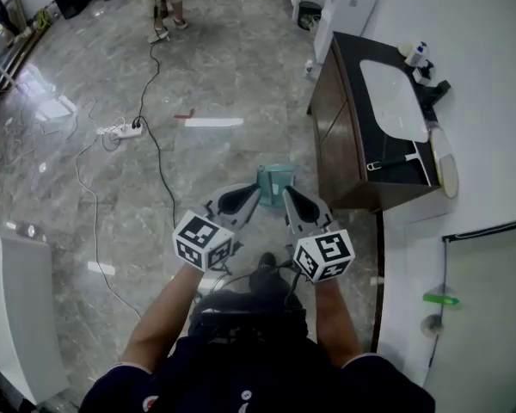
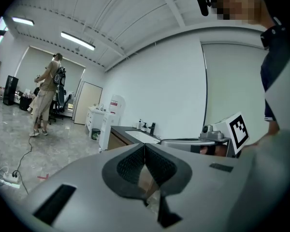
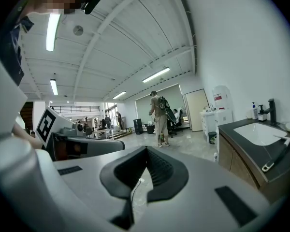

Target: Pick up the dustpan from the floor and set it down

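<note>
A teal dustpan (image 1: 275, 179) stands on the marble floor just ahead of both grippers, close to the dark cabinet's left side. My left gripper (image 1: 254, 191) points forward at the dustpan's left edge, its jaws shut with nothing between them; its own view shows the ribbed pads meeting at the tip (image 2: 145, 146). Beside it, my right gripper (image 1: 286, 191) points at the dustpan's right edge, also shut and empty, its tips closed together (image 3: 145, 151). The dustpan is hidden below the jaws in both gripper views.
A dark wooden vanity (image 1: 344, 136) with a white sink (image 1: 394, 101) runs along the right wall. A power strip (image 1: 125, 131) and its black cable (image 1: 159, 157) lie on the floor at left. A person (image 1: 162, 7) stands far off. A white cabinet (image 1: 17, 317) is at lower left.
</note>
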A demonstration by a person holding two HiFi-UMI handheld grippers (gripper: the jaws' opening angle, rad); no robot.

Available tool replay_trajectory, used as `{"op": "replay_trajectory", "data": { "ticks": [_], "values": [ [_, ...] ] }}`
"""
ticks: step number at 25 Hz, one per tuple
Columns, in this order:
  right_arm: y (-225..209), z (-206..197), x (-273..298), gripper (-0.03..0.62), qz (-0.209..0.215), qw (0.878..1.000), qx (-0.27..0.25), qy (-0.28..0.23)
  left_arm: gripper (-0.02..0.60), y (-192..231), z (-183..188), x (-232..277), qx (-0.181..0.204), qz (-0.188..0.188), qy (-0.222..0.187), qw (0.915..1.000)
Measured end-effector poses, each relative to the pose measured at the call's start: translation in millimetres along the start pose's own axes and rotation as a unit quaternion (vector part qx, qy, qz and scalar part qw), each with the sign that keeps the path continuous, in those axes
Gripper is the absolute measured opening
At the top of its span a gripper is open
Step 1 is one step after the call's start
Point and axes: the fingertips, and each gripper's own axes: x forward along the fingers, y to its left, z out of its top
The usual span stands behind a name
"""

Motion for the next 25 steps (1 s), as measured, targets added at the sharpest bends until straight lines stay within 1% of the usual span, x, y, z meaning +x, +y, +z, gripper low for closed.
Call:
{"op": "replay_trajectory", "data": {
  "ticks": [5,9,12,15,17,19,22,25],
  "values": [
    [-37.4,-5.2,26.0,0.006,0.029,0.999,0.002,0.016,0.014,17.0,3.4,32.8,-0.003,0.037,0.007,0.9993],
    [-53.6,-8.6,46.2,0.008,0.047,0.999,-0.01,0.021,0.014,28.1,-7.1,47.9,-0.003,0.054,0.023,0.9983],
    [-62.6,-16.6,61.0,0.008,0.044,0.999,-0.012,0.029,0.014,38.7,-15.1,57.1,-0.002,0.058,0.033,0.9978],
    [-68.1,-31.5,72.7,0.008,0.03,0.998,-0.013,0.045,0.014,48.8,-24.8,63.4,-0.003,0.053,0.043,0.9977],
    [-70.5,-47.1,79.9,0.008,0.02,0.998,-0.015,0.063,0.014,55.3,-33.5,67.2,-0.006,0.046,0.051,0.9977],
    [-72.3,-70.9,87.0,0.008,0.007,0.996,-0.016,0.092,0.014,63.5,-46.2,70.8,-0.013,0.04,0.06,0.9973],
    [-77.0,-115.2,95.7,0.008,-0.014,0.989,-0.013,0.145,0.014,77.0,-69.3,76.5,-0.023,0.034,0.077,0.9962],
    [-83.1,-156.4,106.3,0.008,-0.036,0.982,-0.002,0.187,0.014,91.8,-94.5,80.6,-0.029,0.029,0.097,0.9944]
  ]
}}
